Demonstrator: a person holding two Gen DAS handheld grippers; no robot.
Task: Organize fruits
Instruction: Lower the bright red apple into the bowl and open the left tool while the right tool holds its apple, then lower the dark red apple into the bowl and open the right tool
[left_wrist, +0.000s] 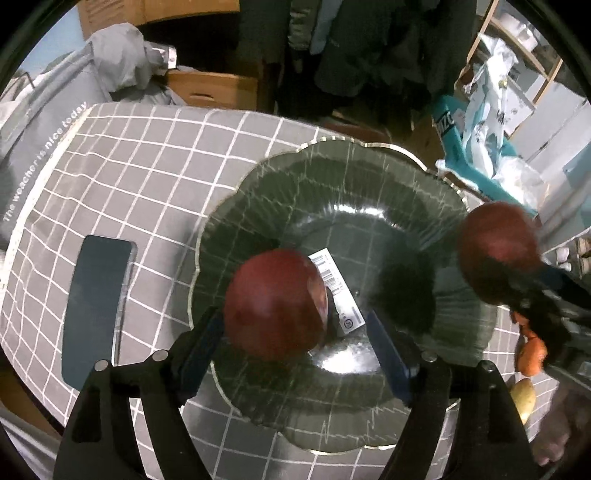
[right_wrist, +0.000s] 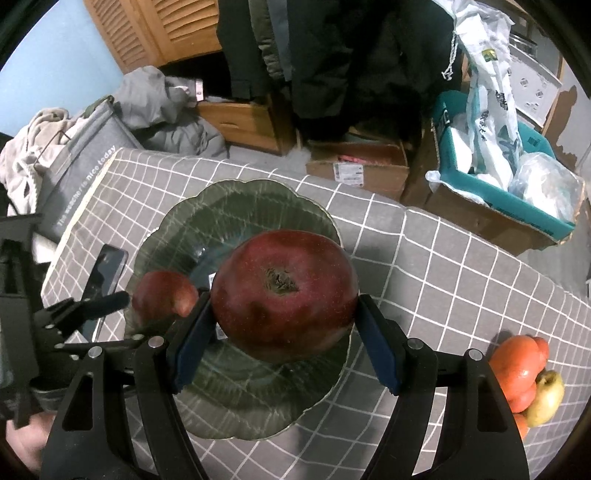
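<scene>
A dark green scalloped glass plate (left_wrist: 369, 192) (right_wrist: 236, 398) sits on the grey checked tablecloth. My left gripper (left_wrist: 295, 332) is open over the plate. A red apple (left_wrist: 275, 304) rests on the plate against its left finger, with a gap to the right finger; it also shows in the right wrist view (right_wrist: 162, 293). My right gripper (right_wrist: 284, 317) is shut on a larger red apple (right_wrist: 284, 291) and holds it above the plate's right side; this apple shows in the left wrist view (left_wrist: 496, 251).
A dark phone (left_wrist: 98, 306) (right_wrist: 105, 273) lies left of the plate. Orange fruits (right_wrist: 521, 363) and a yellow-green apple (right_wrist: 546, 398) lie at the table's right. A barcode label (left_wrist: 336, 288) lies under the plate. Boxes, clothes and bags stand beyond the table.
</scene>
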